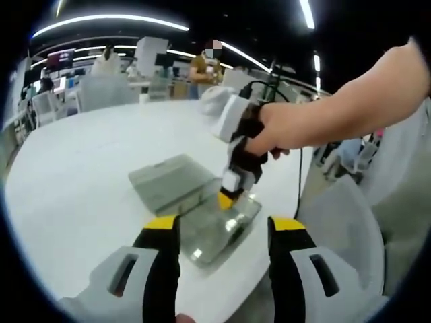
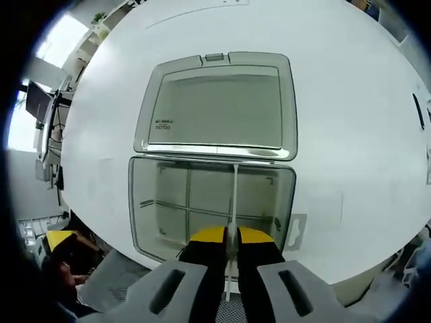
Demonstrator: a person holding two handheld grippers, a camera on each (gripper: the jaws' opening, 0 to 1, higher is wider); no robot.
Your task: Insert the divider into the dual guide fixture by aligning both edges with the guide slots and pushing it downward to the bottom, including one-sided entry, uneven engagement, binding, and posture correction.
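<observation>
Open hall with long ceiling light strips (image 1: pixel 108 21), white chairs (image 1: pixel 46 106) and a standing person (image 1: pixel 202 69) far back in the left gripper view. In front of that, a big round white table (image 1: pixel 74 182), seen from above in the right gripper view (image 2: pixel 337 121). On the table near its edge, a clear plastic box (image 2: pixel 212 208) with hinged lid (image 2: pixel 219 108) thrown open and lying flat beside it, small printed label at one lid corner; same box (image 1: pixel 219 229) and lid (image 1: pixel 168 182) shown low and oblique in the left gripper view. Inside the box, thin cross walls making compartments. Standing upright in the box, a thin clear divider (image 2: pixel 234 202), seen edge-on as a pale line running from the lid hinge side toward the near wall; seating depth in the guide slots impossible to tell. Right gripper (image 2: pixel 225 235) pinched narrow on the divider's near end, yellow tips almost touching either side of it; also visible in the left gripper view (image 1: pixel 227 196), gripped by a bare hand (image 1: pixel 276 131), tips down at the box. Left gripper (image 1: pixel 222 225) spread wide, holding nothing, hovering short of the box.
</observation>
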